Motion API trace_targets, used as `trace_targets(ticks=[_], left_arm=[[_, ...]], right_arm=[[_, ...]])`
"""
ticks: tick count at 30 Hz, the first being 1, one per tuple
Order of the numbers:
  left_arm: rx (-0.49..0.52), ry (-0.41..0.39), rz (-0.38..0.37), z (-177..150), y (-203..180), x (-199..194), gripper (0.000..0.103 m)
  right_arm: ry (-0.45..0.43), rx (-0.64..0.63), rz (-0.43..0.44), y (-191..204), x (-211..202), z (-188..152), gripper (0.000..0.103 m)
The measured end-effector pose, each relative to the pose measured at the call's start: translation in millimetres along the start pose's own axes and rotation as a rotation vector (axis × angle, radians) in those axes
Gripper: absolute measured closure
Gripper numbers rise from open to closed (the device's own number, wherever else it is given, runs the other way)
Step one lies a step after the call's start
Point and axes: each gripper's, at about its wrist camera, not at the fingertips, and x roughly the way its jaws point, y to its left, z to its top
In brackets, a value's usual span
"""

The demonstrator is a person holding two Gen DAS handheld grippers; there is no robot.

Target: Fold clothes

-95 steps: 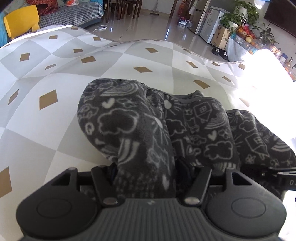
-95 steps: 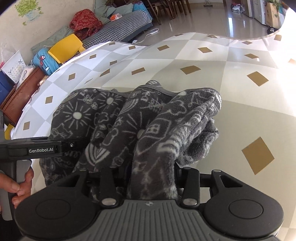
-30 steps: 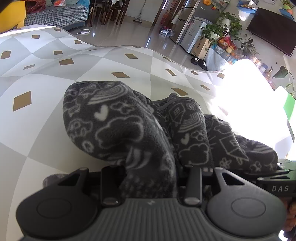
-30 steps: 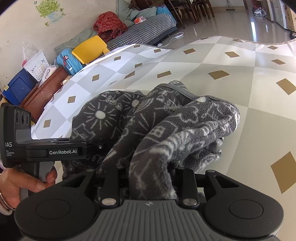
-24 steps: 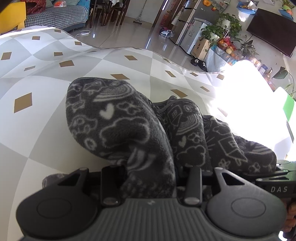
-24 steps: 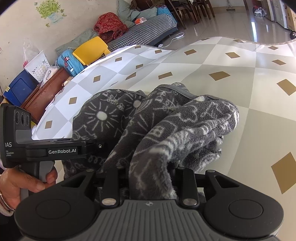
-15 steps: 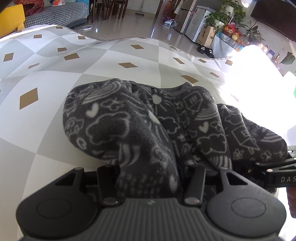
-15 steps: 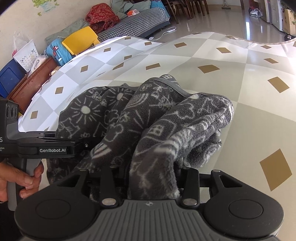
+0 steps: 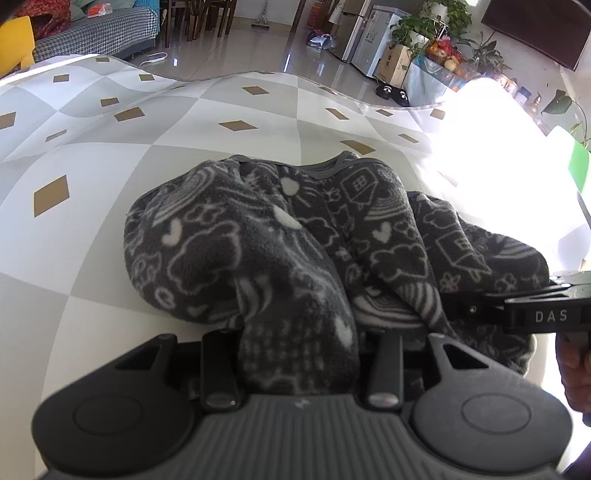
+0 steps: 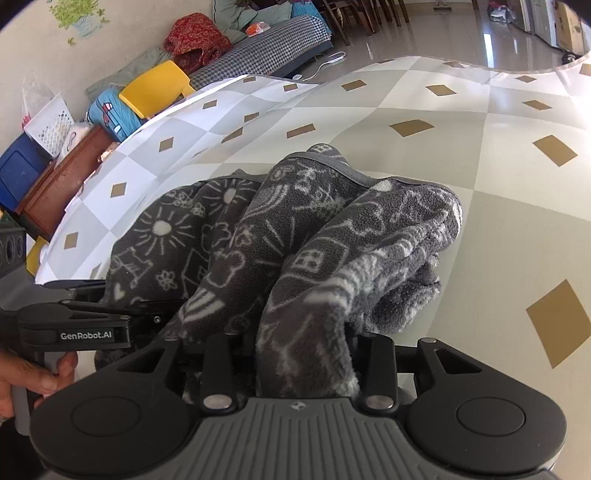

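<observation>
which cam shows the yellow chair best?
Right wrist: the yellow chair shows its whole seat beside the sofa. Left wrist catches only a yellow sliver at the frame's edge.

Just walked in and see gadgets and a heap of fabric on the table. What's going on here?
A person is folding a dark grey fleece garment printed with white doodles, using two handheld grippers. The left gripper and the right gripper each have a bunched fold of the fleece between their fingers; both sets of jaws have just been closing on it. The garment lies in a thick, rumpled bundle on the checkered tablecloth, not yet a neat fold.
</observation>
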Motion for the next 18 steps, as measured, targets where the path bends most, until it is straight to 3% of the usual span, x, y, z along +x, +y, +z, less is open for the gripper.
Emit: trace_targets(ticks=[6, 11, 18], left_arm=[[-0.123, -0.037, -0.037, 7, 10, -6, 0.067], [-0.064, -0.076, -0.017, 16, -3, -16, 0.067], [-0.088, -0.103, -0.015, 22, -6, -25, 0.067]], right_arm=[[-0.033, 0.001, 0.027, 3, -6, 3, 0.075], [-0.07, -0.029, 0.028, 12, -15, 8, 0.075], [-0.102, -0.048, 0.041, 21, -27, 12, 0.075]])
